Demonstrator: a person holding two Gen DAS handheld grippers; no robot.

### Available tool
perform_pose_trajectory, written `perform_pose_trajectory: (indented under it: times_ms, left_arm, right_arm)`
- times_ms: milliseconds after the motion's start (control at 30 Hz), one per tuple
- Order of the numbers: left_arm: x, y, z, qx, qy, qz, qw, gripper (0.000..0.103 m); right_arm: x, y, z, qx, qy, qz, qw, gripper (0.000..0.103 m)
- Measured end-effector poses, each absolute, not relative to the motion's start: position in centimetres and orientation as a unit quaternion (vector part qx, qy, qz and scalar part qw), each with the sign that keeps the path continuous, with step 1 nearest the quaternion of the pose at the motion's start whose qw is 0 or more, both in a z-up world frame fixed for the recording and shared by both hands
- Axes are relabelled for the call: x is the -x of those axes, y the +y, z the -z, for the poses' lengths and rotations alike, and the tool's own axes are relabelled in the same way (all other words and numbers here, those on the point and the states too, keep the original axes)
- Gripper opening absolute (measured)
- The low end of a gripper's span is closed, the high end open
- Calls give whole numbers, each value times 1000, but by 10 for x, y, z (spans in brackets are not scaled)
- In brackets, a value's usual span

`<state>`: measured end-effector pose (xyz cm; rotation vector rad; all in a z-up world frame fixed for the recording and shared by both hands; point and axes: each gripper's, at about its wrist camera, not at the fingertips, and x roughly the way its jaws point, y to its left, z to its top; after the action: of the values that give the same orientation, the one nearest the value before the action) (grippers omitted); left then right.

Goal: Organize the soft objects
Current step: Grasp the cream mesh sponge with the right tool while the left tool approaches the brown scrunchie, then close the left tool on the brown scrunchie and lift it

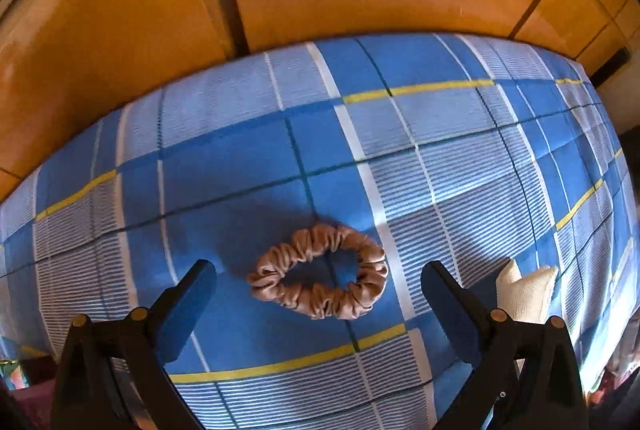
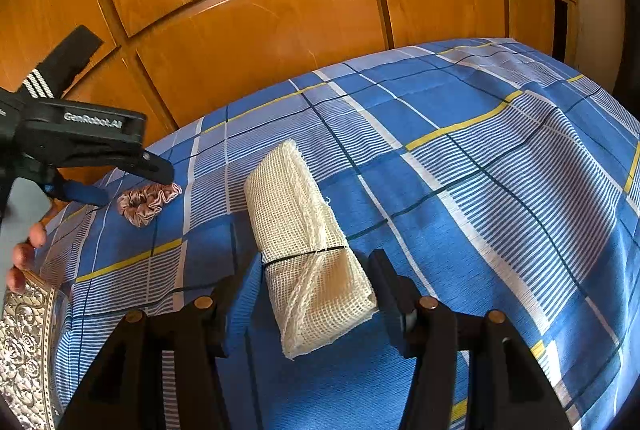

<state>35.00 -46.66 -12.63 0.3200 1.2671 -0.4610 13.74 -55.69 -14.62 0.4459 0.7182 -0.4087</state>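
Left gripper (image 1: 319, 284) tilted down toward the bedsheet (image 1: 460, 157), jaws spread wide, holding nothing. Pink-brown scrunchie (image 1: 319, 273) lies flat on the sheet centred in the gap between the two fingers, touching neither; whether the fingertips contact the fabric can't be told from the left wrist view. Right of that gripper's right finger, a cream corner of the mesh cloth roll (image 1: 526, 294) pokes out, partly hidden behind the finger.

Right wrist view: right gripper (image 2: 310, 282) also pitched down over the bed, jaws spread, straddling the near half of the mesh cloth roll (image 2: 310, 250). Roll is cream, open-weave, folded into a long bundle with a thin dark band around its middle, lying diagonally on the sheet with the far end pointing up-left. Left finger sits just beside the roll's edge, right finger close on the other side; no visible pinch, roll not deformed.

The left gripper (image 2: 132, 175) shows from the side at the left of that frame, black body with GenRobot.AI lettering, nose over the scrunchie (image 2: 148, 203). Person's fingers (image 2: 24, 254) visible at the far left edge below its handle. Silver embossed floral-pattern object (image 2: 26, 346) at the lower left edge of the bed, only partly in frame.

Scrunchie and roll are well apart on the sheet. Orange wooden wardrobe panels (image 2: 260, 9) behind the bed
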Motion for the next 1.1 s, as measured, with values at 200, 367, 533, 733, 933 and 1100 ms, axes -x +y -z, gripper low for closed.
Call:
perform_pose_trajectory:
  times_ms: [200,367,533,733,933,1100]
  left_arm:
    - [-359,-463,143,-125,606,200,760,103]
    - [-365,-459,143,-112,596,205,768,94]
    - [-364,-454,140,-131,577,209,778,69]
    - [-358,-463,133,-139,574,226,775,25]
    - [-342,-461,123,-103,588,234,767,18]
    - [-321,-451,96,-83,570,258,776,17]
  right_arm:
    - [-136,-557,146,-218,343,196,892,56]
    - [-136,-557,146,-219,341,197,893,56]
    - [-136,-558,146,-218,341,197,893,56]
    - [-137,-558,146,-220,340,198,893,56]
    - [-137,-558,147,-219,338,200,893,56]
    - [-138,-556,146,-211,341,204,893,56]
